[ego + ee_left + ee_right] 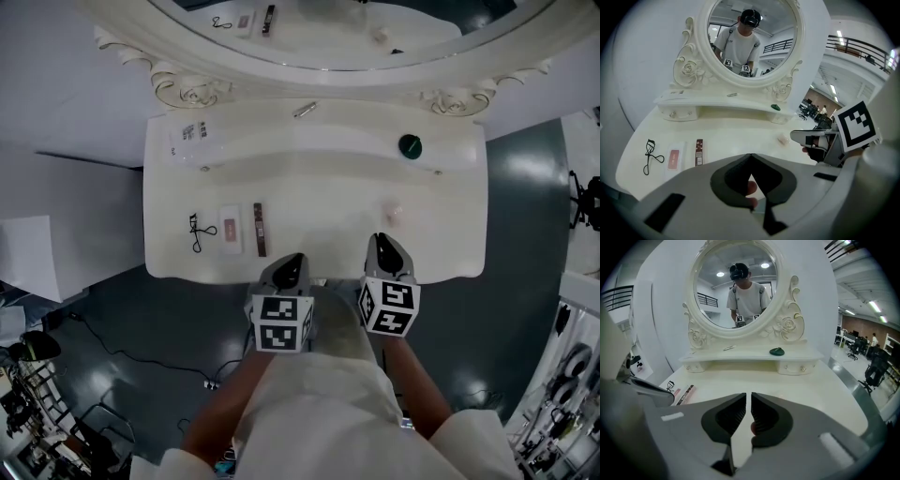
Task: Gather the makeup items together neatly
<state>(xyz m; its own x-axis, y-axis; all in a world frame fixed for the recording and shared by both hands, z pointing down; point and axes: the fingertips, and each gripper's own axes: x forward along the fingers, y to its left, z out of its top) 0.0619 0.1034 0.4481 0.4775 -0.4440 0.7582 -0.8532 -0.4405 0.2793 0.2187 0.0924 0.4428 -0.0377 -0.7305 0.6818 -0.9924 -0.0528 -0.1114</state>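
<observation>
Glossy cream vanity (328,202); slim maroon stick (260,230); round green disc (410,145).

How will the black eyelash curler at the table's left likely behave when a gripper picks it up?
The eyelash curler looks thin and wiry, so probably light and stiff. Its looped handles may hinge apart when lifted. It lies flat on the glossy tabletop, so it could slide before jaws catch it.
</observation>
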